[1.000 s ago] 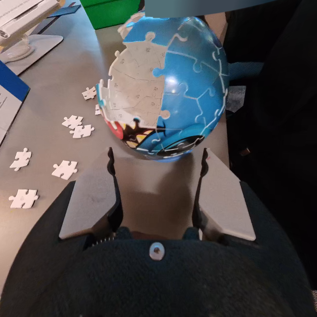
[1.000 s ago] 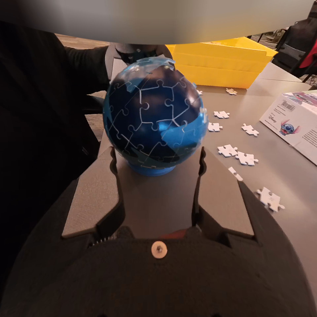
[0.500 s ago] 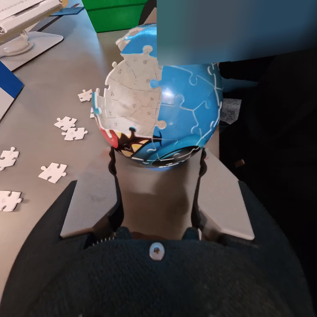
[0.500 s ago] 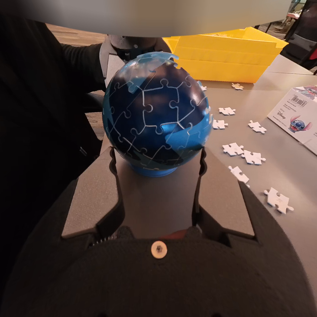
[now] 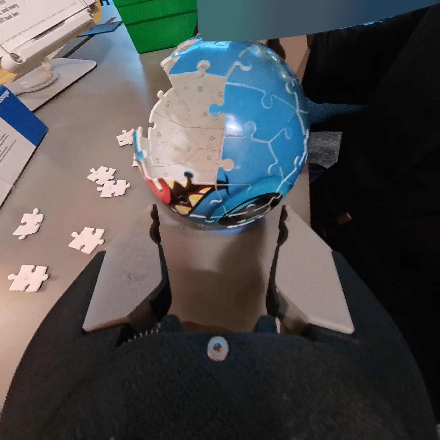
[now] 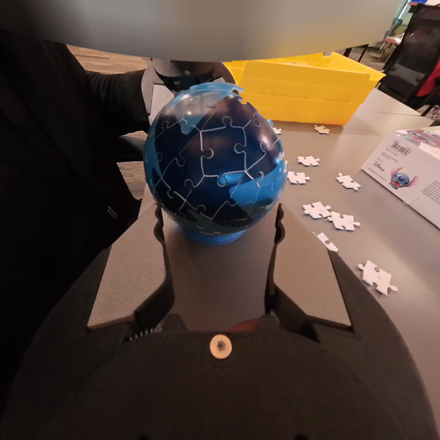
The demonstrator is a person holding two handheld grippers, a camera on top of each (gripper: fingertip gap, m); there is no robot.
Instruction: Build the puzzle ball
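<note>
A partly built blue puzzle ball [image 5: 250,142] stands on a blue ring base on the grey table, with an open gap showing the white inner side of its far pieces. It also shows in the right wrist view [image 6: 214,171]. My left gripper [image 5: 217,212] is open and empty, fingertips at either side of the ball's lower part. My right gripper [image 6: 217,209] is open and empty, fingertips flanking the ball from the opposite side. Several loose white pieces [image 5: 108,178] lie on the table left of the ball, and they also show in the right wrist view [image 6: 331,214].
A yellow bin [image 6: 302,92] stands behind the ball, with a puzzle box [image 6: 409,176] at right. A green bin [image 5: 157,23], a white stand [image 5: 42,40] and a blue-and-white sheet [image 5: 16,133] sit at the left. A person in black [image 6: 59,142] is at the table's edge. Spacing between my two grippers at the tips: around 9 centimeters.
Both grippers have moved in toward the ball, so their fingertips now flank its lower part. Both stay open. The ball has not moved.
</note>
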